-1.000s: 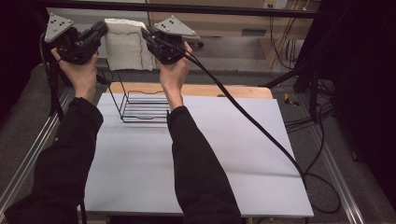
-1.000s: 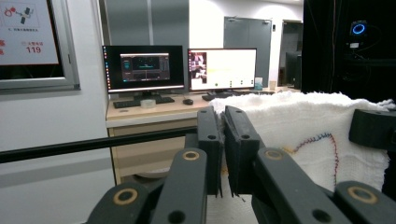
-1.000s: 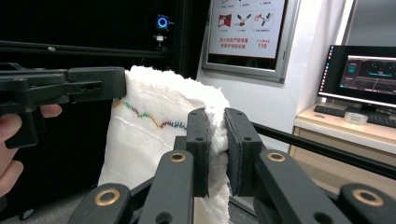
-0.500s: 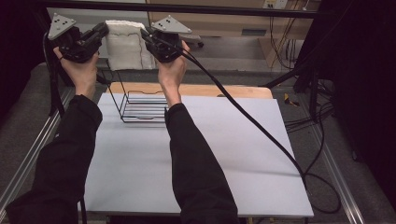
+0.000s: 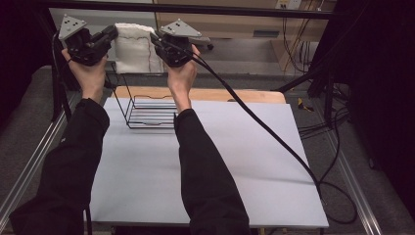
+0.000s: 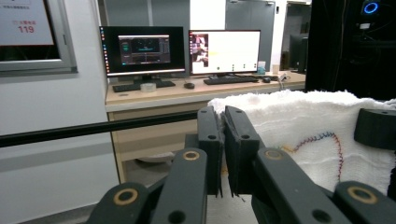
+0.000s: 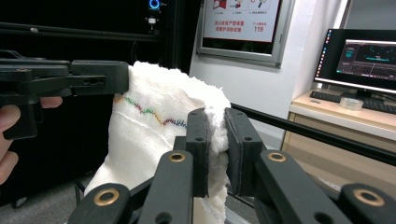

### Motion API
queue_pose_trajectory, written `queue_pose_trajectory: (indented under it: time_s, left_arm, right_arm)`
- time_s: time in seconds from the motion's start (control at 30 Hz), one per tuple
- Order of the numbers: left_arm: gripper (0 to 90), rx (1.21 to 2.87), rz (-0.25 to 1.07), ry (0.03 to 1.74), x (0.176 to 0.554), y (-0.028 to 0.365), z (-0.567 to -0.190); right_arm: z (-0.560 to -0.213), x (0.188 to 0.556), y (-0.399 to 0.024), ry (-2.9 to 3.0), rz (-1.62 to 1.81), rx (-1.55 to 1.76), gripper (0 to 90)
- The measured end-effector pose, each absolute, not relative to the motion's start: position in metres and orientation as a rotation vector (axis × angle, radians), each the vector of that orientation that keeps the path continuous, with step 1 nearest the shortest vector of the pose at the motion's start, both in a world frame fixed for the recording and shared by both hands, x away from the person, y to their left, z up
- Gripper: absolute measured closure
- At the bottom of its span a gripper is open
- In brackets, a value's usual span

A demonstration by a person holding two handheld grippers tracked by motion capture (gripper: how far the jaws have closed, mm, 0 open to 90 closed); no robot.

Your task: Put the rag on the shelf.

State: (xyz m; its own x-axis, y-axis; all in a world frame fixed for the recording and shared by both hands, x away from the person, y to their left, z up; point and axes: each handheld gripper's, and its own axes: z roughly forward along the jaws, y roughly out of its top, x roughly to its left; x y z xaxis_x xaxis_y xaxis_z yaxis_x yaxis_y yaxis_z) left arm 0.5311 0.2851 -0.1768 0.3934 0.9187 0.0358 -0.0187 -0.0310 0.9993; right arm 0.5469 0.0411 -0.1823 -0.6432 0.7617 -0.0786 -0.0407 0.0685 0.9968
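Note:
A white towel (image 5: pixel 133 46) with a coloured zigzag stitch hangs spread between my two grippers, high above the back of the table. My left gripper (image 5: pixel 113 33) is shut on its upper left corner. In the left gripper view the jaws (image 6: pixel 223 116) stand pressed together at the towel's (image 6: pixel 299 126) edge. My right gripper (image 5: pixel 155 39) is shut on the upper right corner. In the right gripper view, towel (image 7: pixel 154 135) cloth is pinched between the gripper's (image 7: pixel 215 119) jaws. The left gripper (image 7: pixel 93 77) shows there at the far corner.
A black wire rack (image 5: pixel 147 110) stands on the white table (image 5: pixel 210 152) below the towel, in front of a wooden board (image 5: pixel 220 94). A thick cable (image 5: pixel 274 137) trails from the right gripper across the table to the right. Desks with monitors (image 6: pixel 144 49) lie beyond.

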Motion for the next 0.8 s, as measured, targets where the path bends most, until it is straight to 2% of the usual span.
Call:
queue_pose_trajectory:
  time_s: [0.4,0.8]
  left_arm:
    - [85.6,1.447,0.923,0.891,0.534,0.281,-0.187]
    - [85.5,1.441,0.902,0.885,0.517,0.299,-0.212]
  right_arm:
    - [-0.192,0.549,0.036,1.737,1.63,0.74,80.5]
    - [-0.206,0.543,0.046,1.797,1.609,0.715,80.3]
